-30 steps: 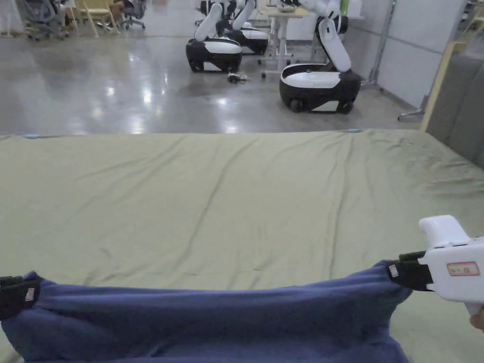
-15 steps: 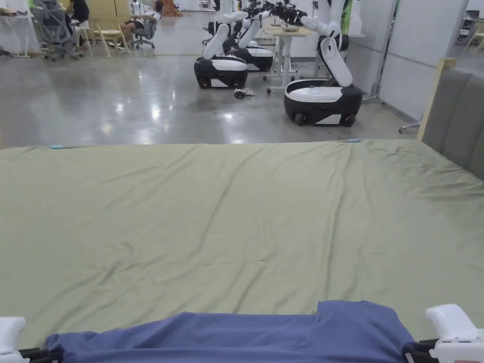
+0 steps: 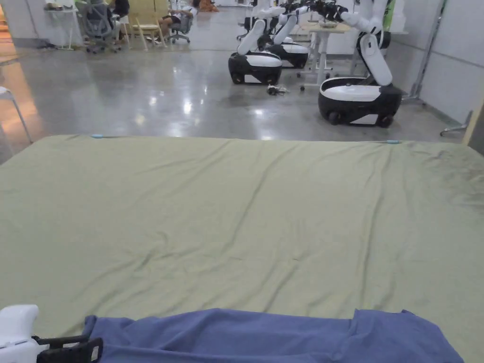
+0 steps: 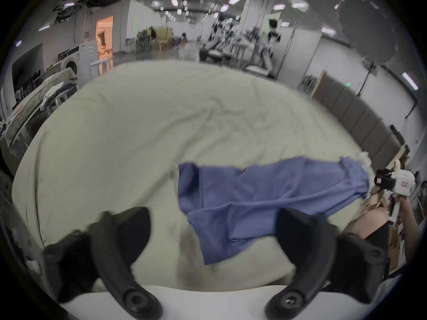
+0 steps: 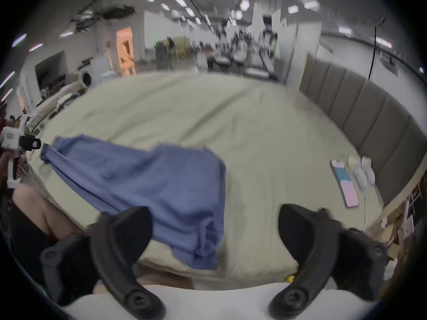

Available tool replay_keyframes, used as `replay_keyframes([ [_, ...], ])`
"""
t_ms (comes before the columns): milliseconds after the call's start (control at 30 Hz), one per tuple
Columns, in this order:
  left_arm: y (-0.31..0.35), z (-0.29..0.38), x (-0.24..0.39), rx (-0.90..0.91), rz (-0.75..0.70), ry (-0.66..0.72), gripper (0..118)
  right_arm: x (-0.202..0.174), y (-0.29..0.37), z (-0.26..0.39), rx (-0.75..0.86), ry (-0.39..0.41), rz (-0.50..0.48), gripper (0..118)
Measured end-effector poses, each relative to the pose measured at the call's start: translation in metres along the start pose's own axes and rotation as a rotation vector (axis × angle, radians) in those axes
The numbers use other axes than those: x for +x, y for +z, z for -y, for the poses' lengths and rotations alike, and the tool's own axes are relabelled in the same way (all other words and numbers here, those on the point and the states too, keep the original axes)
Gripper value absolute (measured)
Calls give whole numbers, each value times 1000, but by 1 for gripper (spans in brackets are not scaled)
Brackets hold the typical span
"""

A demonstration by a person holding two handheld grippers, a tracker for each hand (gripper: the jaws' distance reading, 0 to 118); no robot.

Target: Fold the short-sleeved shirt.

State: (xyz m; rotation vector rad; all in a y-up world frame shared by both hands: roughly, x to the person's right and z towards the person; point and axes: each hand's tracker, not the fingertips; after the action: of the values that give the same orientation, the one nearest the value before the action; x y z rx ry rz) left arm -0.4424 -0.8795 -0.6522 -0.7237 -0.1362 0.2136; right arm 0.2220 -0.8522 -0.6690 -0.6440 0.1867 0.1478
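A blue shirt [image 3: 264,338] lies spread along the near edge of a green-sheeted bed [image 3: 246,212], at 6 o'clock in the head view. The left gripper [image 4: 213,230] and right gripper [image 5: 215,228] both have fingers wide apart, holding nothing. The cloth looks soft, light and limp; the corners or sleeve edges seem the best places to pinch.

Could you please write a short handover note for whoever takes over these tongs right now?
Left tongs: open, holding nothing, just off the shirt's left end.
Right tongs: open, holding nothing, by the shirt's right end.
Shirt: blue, lying along the near edge of the bed, one short sleeve towards the right, cloth rumpled.
Done: shirt is laid down on the bed.
Left: smooth it and make the folds; none is clearly finished yet.
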Motion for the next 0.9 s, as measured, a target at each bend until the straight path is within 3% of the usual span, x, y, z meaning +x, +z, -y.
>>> replay_keyframes([
  [100, 41, -17, -1, 102, 39, 52, 113, -6, 17, -17, 15, -60, 30, 109],
  [133, 53, -21, -1, 124, 36, 56, 113, -9, 23, -19, 66, -74, 16, 101],
  [167, 62, -25, -3, 118, 37, 43, 109, -12, 27, -21, 96, -76, -19, 85],
  [200, 69, -29, -6, 126, 77, 28, 84, -16, 28, -24, 101, -77, -28, 39],
  [233, 74, -33, -9, 138, 111, 23, 40, -23, 27, -30, 88, -79, -4, 5],
  [267, 73, -35, -11, 137, 92, 32, 0, -30, 26, -33, 86, -78, 28, 0],
  [300, 74, -35, -17, 161, 55, 67, 0, -38, 27, -35, 106, -86, 42, 0],
  [333, 70, -36, -28, 133, 155, 128, 0, -42, 27, -39, 109, -89, -30, 0],
  [400, 56, -36, -52, 54, 304, 226, 0, -57, 24, -46, 95, -66, -39, 0],
  [467, 40, -32, -67, 20, 312, 261, 0, -76, 23, -51, 84, -13, -38, 0],
  [567, 4, -23, -103, -93, 423, 360, 0, -101, 23, -60, 65, -8, -90, 0],
  [600, -7, -19, -113, -127, 460, 408, 12, -104, 22, -60, 64, -11, -111, 0],
  [633, -18, -13, -123, -150, 515, 478, 33, -109, 21, -61, 62, -12, -124, 0],
  [700, -37, -3, -138, -164, 613, 558, 89, -121, 20, -64, 57, -3, -123, 0],
  [733, -47, 2, -140, -168, 646, 573, 97, -127, 19, -65, 51, 10, -128, 0],
  [767, -56, 6, -141, -170, 666, 573, 97, -128, 18, -65, 46, 21, -128, 0],
  [800, -63, 9, -138, -161, 682, 574, 118, -133, 16, -66, 41, 31, -127, 0],
  [900, -90, 19, -134, -173, 610, 556, 118, -138, 10, -66, 24, 43, -135, 0],
])
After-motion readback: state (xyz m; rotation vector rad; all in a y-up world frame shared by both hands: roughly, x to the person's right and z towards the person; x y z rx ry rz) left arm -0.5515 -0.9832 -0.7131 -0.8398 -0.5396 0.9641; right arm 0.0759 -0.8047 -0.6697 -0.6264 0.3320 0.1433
